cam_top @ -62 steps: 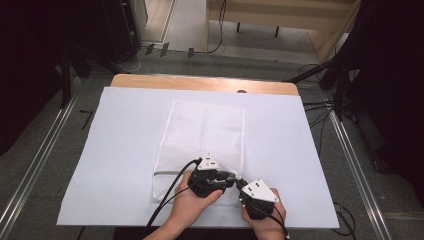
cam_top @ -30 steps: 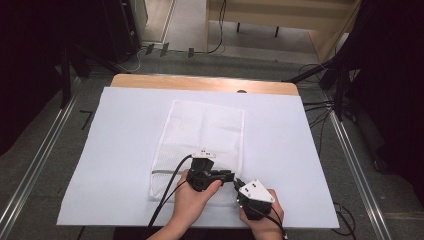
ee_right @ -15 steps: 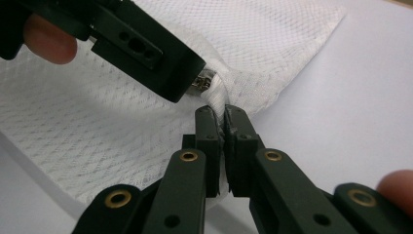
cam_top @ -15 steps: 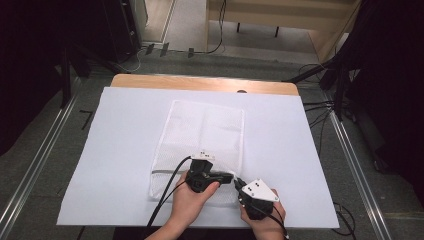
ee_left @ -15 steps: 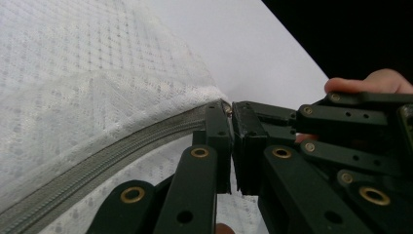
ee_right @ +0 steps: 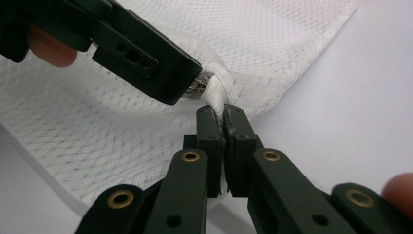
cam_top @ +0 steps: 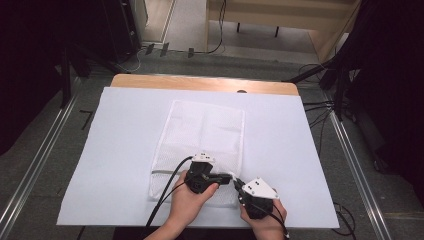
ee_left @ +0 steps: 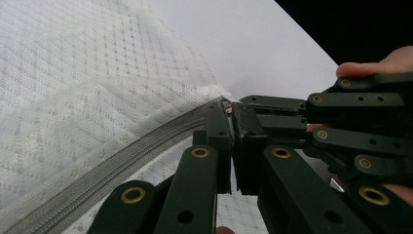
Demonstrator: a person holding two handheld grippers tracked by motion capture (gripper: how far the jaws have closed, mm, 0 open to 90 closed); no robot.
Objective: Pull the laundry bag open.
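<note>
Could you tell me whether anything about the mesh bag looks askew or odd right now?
Yes: the mesh bag lies flat except its near right corner, which is bunched. The right gripper is shut on that fabric, and the left gripper is shut on the zipper end.

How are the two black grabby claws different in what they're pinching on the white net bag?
The left gripper pinches the small metal zipper pull at the zipper's end; the right gripper pinches the mesh bag's bunched white corner fabric. The left points sideways across the bag, the right toward it. Both are shut, jaws nearly meeting.
</note>
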